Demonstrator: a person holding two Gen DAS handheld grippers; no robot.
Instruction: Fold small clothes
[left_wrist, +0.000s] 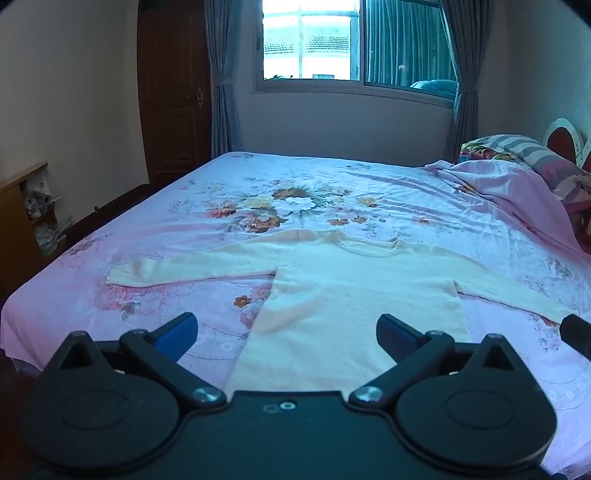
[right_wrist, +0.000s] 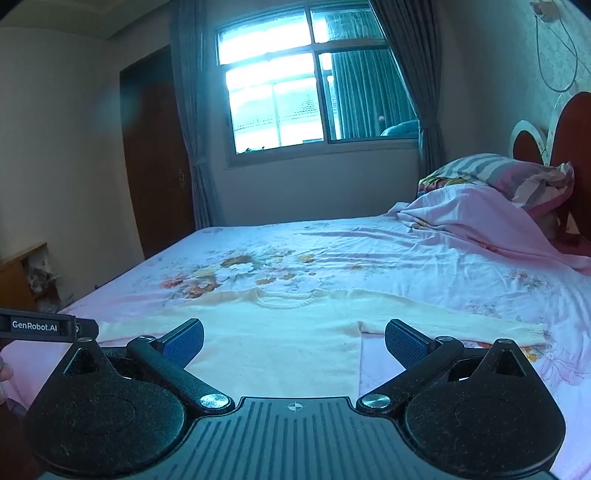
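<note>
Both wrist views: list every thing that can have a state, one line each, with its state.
sweater: spread flat on the bed, sleeves out, unfolded
left claw: open, empty
right claw: open, empty
window: curtains drawn aside
door: closed
quilt: bunched up near the pillow
bedsheet: lightly wrinkled

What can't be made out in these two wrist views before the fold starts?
- Sweater hem: hidden behind the left hand-held gripper body in the left view, and behind the right hand-held gripper in the right view.
- Right sleeve cuff: blocked in the left view by the other gripper's tip at the right edge.
- Shelf contents: too small and dim.
</note>
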